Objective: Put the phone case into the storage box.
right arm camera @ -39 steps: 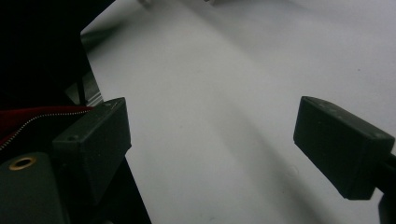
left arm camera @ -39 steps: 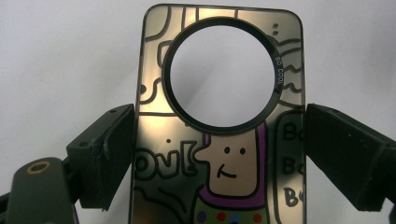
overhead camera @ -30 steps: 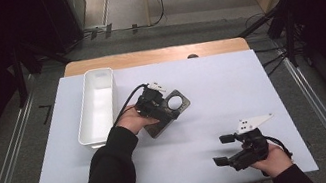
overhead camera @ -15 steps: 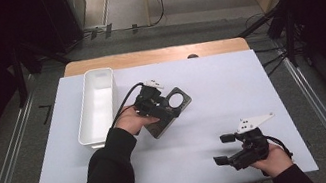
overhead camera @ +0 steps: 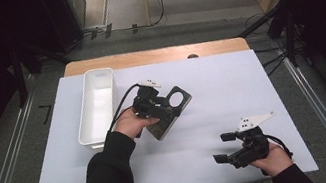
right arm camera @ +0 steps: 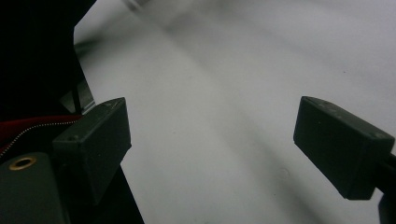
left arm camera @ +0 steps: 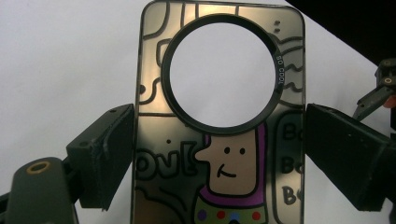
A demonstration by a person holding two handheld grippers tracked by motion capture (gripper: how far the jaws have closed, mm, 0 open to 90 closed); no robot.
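One phone case (left arm camera: 219, 154), thin, light, probably slick, clamped edgewise by left gripper (left arm camera: 219, 158); right gripper (right arm camera: 210, 149) released.

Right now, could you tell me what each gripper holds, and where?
The left gripper clamps the phone case by its long side edges, below the ring; the right gripper holds nothing.

One phone case (overhead camera: 175, 112), one white bin (overhead camera: 98, 108), two grippers, left (overhead camera: 167, 111) and right (overhead camera: 223, 148)
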